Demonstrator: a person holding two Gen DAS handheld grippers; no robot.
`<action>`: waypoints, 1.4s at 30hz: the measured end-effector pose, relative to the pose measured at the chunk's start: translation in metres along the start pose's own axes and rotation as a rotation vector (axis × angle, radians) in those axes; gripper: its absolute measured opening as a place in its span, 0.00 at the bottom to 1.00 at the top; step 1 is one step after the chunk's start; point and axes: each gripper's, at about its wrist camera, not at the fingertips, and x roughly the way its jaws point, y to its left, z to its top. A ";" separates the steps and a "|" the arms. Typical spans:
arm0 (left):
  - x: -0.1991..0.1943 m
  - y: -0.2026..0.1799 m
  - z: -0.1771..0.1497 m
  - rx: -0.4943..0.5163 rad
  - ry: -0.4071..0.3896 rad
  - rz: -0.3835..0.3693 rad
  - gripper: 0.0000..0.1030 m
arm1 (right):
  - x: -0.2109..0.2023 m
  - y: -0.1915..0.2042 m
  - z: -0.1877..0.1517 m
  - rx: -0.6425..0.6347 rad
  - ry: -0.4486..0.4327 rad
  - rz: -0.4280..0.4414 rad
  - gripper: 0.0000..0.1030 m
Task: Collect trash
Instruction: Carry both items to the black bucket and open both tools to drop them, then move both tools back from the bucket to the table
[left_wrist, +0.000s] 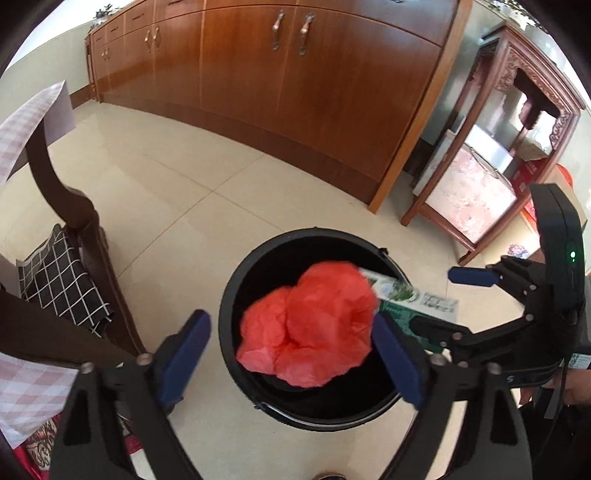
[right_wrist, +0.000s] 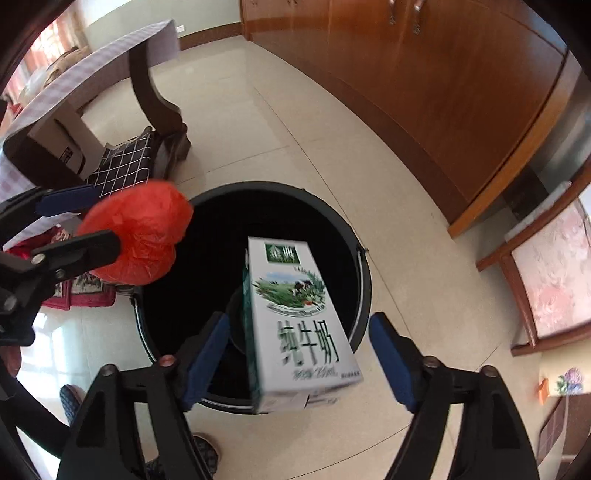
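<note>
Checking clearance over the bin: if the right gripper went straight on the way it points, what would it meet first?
Probably the milk carton lying loose between the right gripper's open jaws; beyond it, the inside of the black bin.

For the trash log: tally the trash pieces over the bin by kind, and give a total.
Crumpled red plastic bag: 1
Milk carton: 1
Total: 2, both over the open black bin
</note>
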 end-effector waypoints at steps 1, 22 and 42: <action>0.000 0.003 -0.001 -0.012 0.000 0.002 0.93 | 0.001 -0.006 -0.001 0.030 0.006 0.005 0.84; -0.103 0.014 -0.009 -0.064 -0.165 0.174 0.94 | -0.095 0.024 -0.004 0.215 -0.212 -0.089 0.96; -0.199 0.065 -0.042 -0.183 -0.312 0.318 0.94 | -0.159 0.157 0.023 0.029 -0.323 -0.020 0.96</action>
